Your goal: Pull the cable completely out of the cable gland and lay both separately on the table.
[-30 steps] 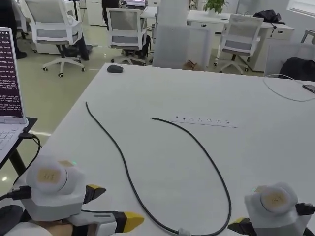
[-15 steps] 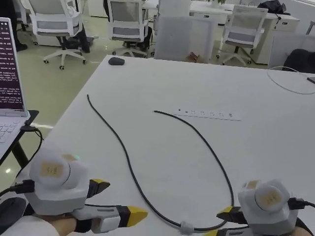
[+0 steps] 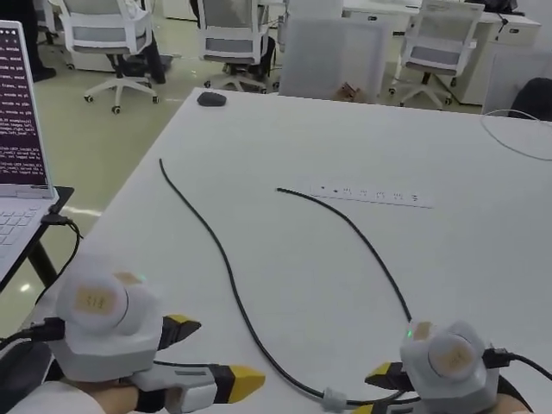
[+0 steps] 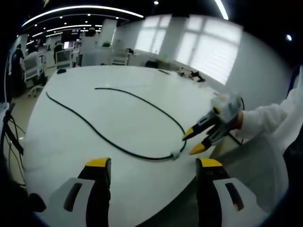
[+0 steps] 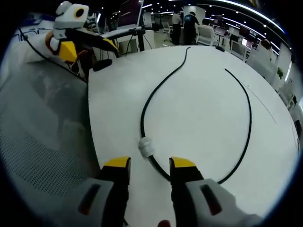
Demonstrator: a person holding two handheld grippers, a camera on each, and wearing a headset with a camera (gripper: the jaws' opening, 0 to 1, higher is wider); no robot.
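A long black cable (image 3: pixel 226 267) lies in a loop on the white table (image 3: pixel 285 138). It passes through a small white cable gland (image 3: pixel 333 398) near the front edge. My right gripper (image 3: pixel 373 391) is open, its yellow tips just right of the gland. In the right gripper view the gland (image 5: pixel 147 146) lies just beyond my right gripper (image 5: pixel 149 163), and the cable (image 5: pixel 163 173) runs between the jaws. My left gripper (image 3: pixel 216 352) is open at the front left, a short way from the cable. In the left gripper view the gland (image 4: pixel 175 154) lies ahead of my left gripper (image 4: pixel 154 163).
A laptop (image 3: pixel 17 129) stands off the table's left side, with wires below it. A dark mouse (image 3: pixel 211 99) sits at the far corner and a flush socket strip (image 3: pixel 371 195) mid-table. A thin white cable (image 3: pixel 509 138) lies far right. Office chairs (image 3: pixel 233 39) stand behind.
My right gripper has moved left and forward, close up to the gland. The head camera has tilted down a little. The left gripper has hardly moved and the cable lies as before.
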